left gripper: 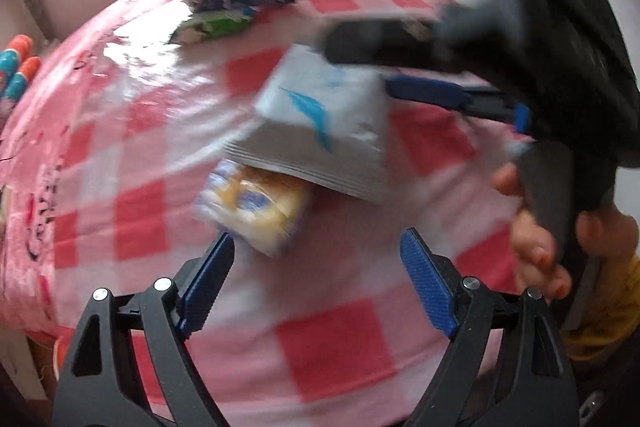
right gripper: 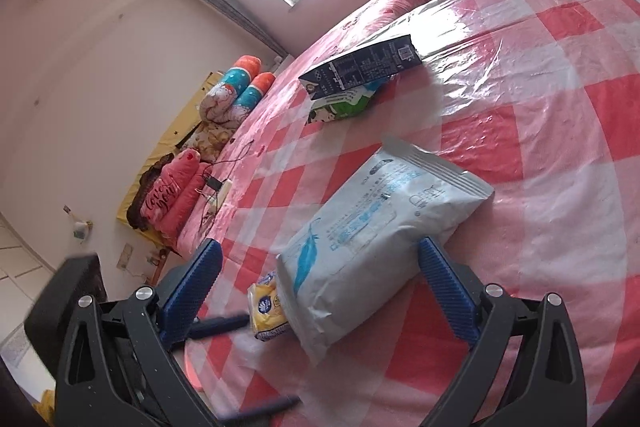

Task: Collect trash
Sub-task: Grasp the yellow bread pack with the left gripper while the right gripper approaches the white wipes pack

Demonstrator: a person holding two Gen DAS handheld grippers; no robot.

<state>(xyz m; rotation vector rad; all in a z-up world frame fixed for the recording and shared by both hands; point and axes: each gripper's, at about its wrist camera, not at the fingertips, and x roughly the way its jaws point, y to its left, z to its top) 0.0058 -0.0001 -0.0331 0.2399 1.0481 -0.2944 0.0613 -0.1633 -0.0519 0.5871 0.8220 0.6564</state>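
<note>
claws point(left gripper: 318, 259) point(right gripper: 320, 273) spread wide, angled over white pouch point(right gripper: 384, 227)

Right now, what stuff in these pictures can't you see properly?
- Yellow snack packet: in both views its far end is tucked under the grey pouch.
- Green carton: right wrist view, mostly covered by the dark carton lying on it.
- Right gripper: left wrist view, smeared by motion blur.
- Pouch print: right wrist view, too small to read.
- Left gripper: open, holding nothing.
</note>
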